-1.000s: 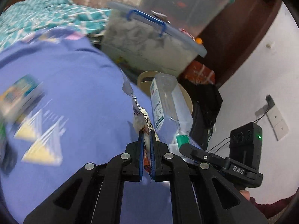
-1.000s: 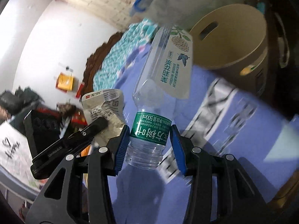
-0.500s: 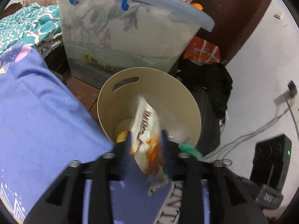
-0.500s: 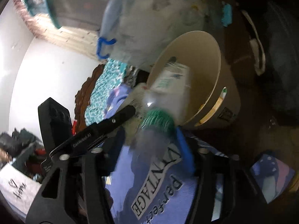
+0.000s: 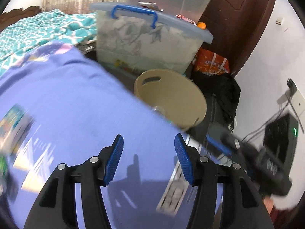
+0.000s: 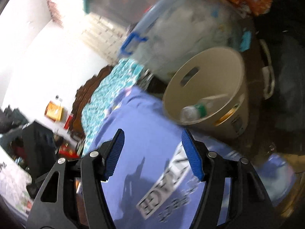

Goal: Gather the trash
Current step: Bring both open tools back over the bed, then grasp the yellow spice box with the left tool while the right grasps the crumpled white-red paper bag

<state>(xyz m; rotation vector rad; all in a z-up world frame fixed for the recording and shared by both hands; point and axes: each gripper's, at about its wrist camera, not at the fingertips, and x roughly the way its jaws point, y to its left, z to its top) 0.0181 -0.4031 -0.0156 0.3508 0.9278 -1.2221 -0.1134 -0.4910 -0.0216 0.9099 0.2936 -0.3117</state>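
Two pairs of black tongs with blue pads hang over a lilac printed bedsheet [image 5: 80, 103], both with nothing between their pads. The left tongs [image 5: 148, 158] are spreading wider; the right tongs [image 6: 152, 152] stand parted and empty. Just beyond the sheet's edge sits a round beige plastic bin [image 6: 236, 87] with a slot handle. Inside the bin lies a clear plastic bottle with a green label [image 6: 194, 110], tipped on its side near the bottom. Behind the bin stands a translucent storage box with a blue handle [image 5: 144, 38]. Left of that box, a teal patterned blanket [image 5: 38, 32] covers the bed.
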